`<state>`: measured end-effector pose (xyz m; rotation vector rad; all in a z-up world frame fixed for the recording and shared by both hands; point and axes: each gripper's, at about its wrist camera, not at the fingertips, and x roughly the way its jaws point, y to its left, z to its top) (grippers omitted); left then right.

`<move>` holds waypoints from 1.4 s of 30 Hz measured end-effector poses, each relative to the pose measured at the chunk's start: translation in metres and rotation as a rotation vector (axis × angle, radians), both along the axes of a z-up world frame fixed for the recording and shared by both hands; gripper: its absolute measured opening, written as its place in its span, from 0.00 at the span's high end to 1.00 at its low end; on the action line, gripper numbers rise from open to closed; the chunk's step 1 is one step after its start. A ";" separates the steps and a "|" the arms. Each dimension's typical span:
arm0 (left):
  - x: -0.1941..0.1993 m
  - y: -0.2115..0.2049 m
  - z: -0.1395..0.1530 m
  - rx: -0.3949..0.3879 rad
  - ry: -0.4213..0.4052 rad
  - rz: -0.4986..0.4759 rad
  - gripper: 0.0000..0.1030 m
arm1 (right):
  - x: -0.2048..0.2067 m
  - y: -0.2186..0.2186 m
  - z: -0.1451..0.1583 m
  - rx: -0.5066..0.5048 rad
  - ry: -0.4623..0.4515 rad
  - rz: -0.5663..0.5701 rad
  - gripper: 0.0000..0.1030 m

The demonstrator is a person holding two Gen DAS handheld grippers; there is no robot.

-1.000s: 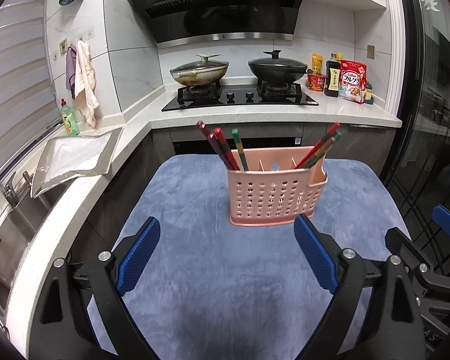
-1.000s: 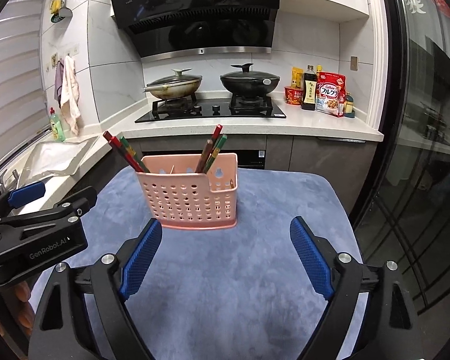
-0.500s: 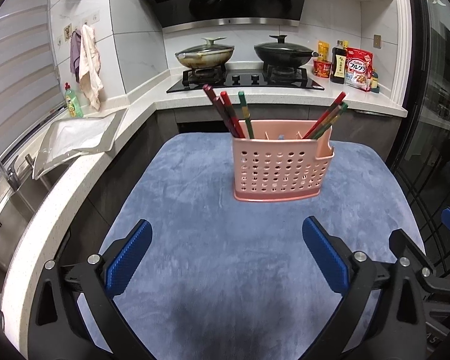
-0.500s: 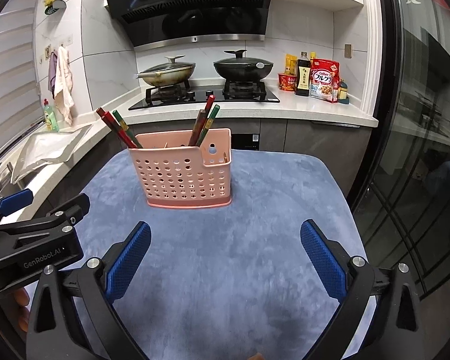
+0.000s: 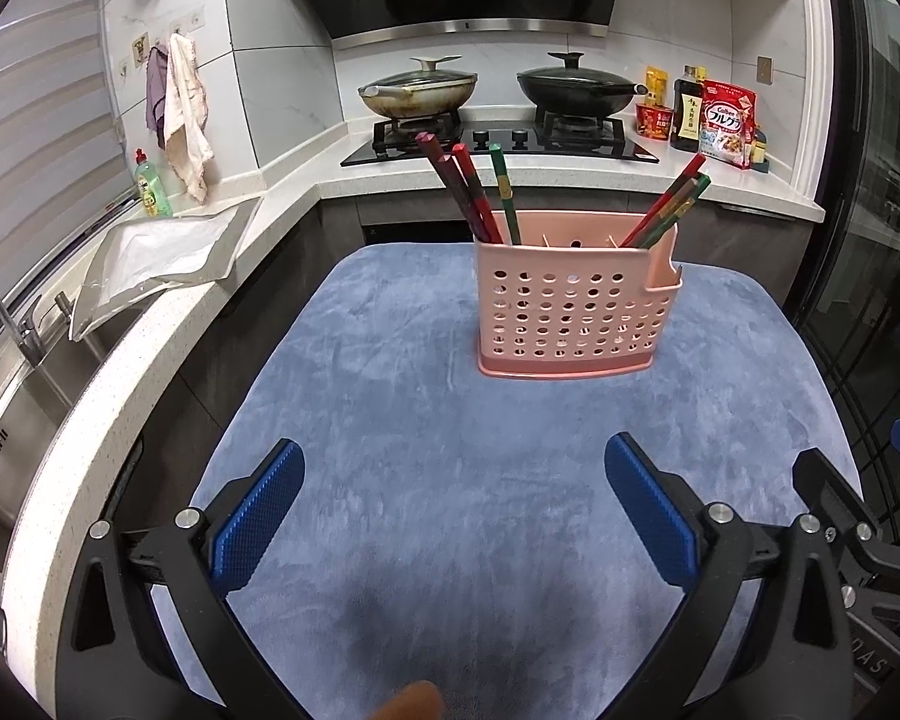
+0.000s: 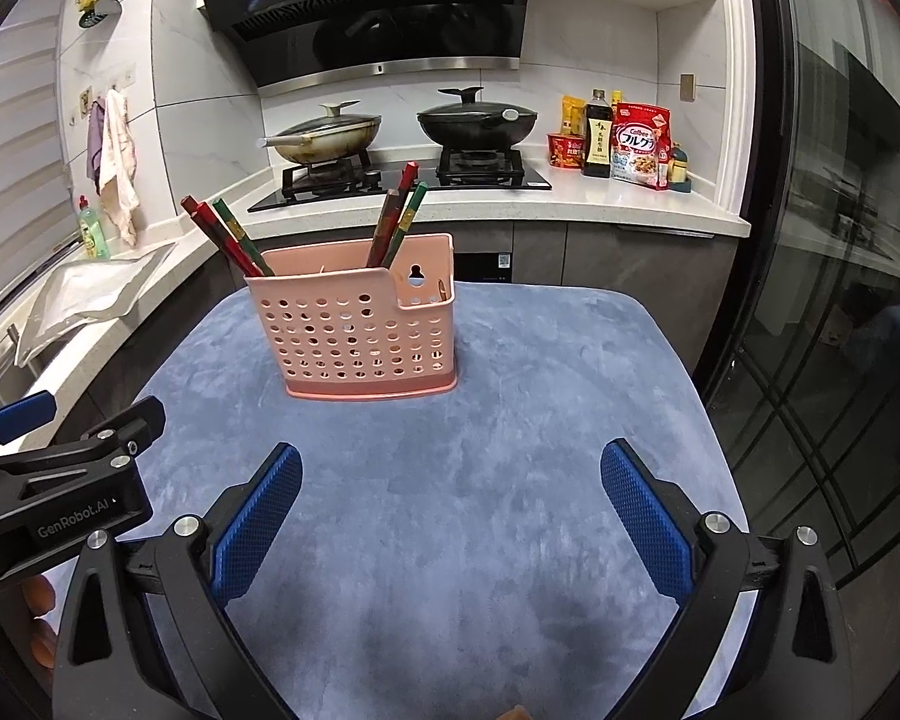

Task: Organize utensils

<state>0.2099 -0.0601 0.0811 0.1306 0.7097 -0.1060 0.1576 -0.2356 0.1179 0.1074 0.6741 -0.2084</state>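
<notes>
Left hand-held gripper [image 5: 450, 492]: fingers spread wide, nothing between the blue pads [image 5: 257, 517]. It hangs over the near part of the blue mat [image 5: 390, 420], touching nothing.

Right hand-held gripper [image 6: 450, 495]: same state, fingers wide apart, empty, over the mat's near edge. The left gripper's black body shows at the left edge of the right wrist view, beside it.

Pink caddy [image 5: 573, 306]: perforated plastic, upright on the mat toward its far side, well apart from both grippers. Its front wall steps down at the right end; a keyhole slot shows in the taller back wall [image 6: 415, 272]. Thin dividers visible inside from the left wrist view.

Left chopsticks [image 5: 471, 192]: a bunch standing in the caddy's left end, leaning up and to the left, red and dark sticks with one green one. Exact count hard to tell.

Right chopsticks [image 5: 669, 204]: a second bunch toward the right end, leaning up and to the right, red, brown and green. Exact compartment unclear.

The mat covers a counter [image 6: 678, 372] that stands in front of the kitchen worktop.

Behind: hob [image 5: 498, 141] with a lidded pan [image 5: 417, 90] on the left burner and a black wok [image 5: 576, 84] on the right. Cereal bag [image 5: 727, 123] and a dark bottle [image 5: 687, 114] at the right end of the worktop. Sink [image 5: 12, 420] at far left, green soap bottle [image 5: 150, 186] by the window, cloths [image 5: 180, 114] hung on the wall.
</notes>
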 end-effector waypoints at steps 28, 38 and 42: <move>0.000 -0.002 -0.004 0.028 0.002 0.002 0.07 | 0.001 0.003 -0.002 0.001 0.004 0.002 0.07; -0.001 -0.002 -0.002 0.019 -0.003 0.020 0.07 | 0.002 0.004 -0.002 -0.001 0.004 0.003 0.07; 0.000 -0.001 -0.002 0.017 -0.001 0.024 0.07 | 0.003 0.004 -0.003 -0.001 0.007 0.004 0.07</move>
